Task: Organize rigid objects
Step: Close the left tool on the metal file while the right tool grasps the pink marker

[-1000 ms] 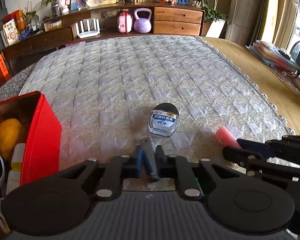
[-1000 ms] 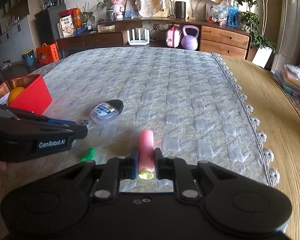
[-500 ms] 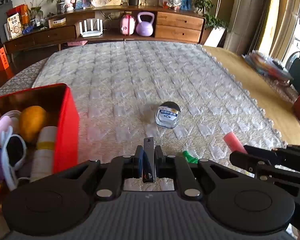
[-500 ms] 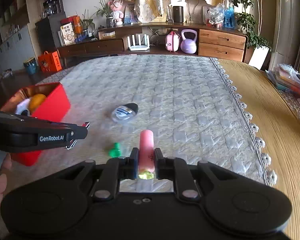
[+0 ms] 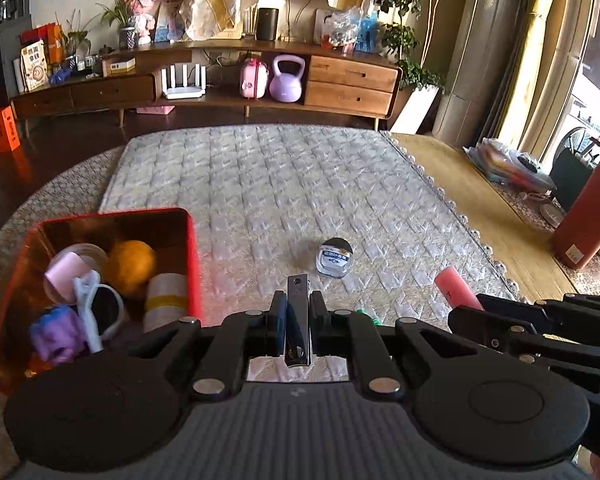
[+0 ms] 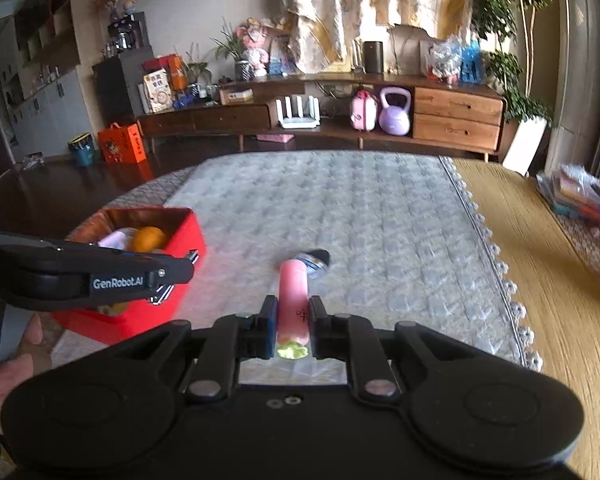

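Two grippers are loaded: the left gripper [image 5: 297,322] has its jaws pinching a nail clipper [image 5: 297,320], and the right gripper [image 6: 292,322] has its jaws pinching a pink tube [image 6: 294,304]. Both loads are clear of the quilted mat [image 5: 284,184]. The step in hand appears to be transport to the red box [image 5: 191,264], at left, which holds an orange [image 5: 130,262] and other items. Next, position each load above the box opening before release. A small jar [image 5: 335,258] lies farther out on the mat.

- Left gripper [image 5: 297,326]: matte black plastic, ribbed grey body, round silver screws, blue finger pad.
- White "GenRobot.AI" lettering beside its fingertips.
- Right gripper [image 6: 292,326]: matching black build.
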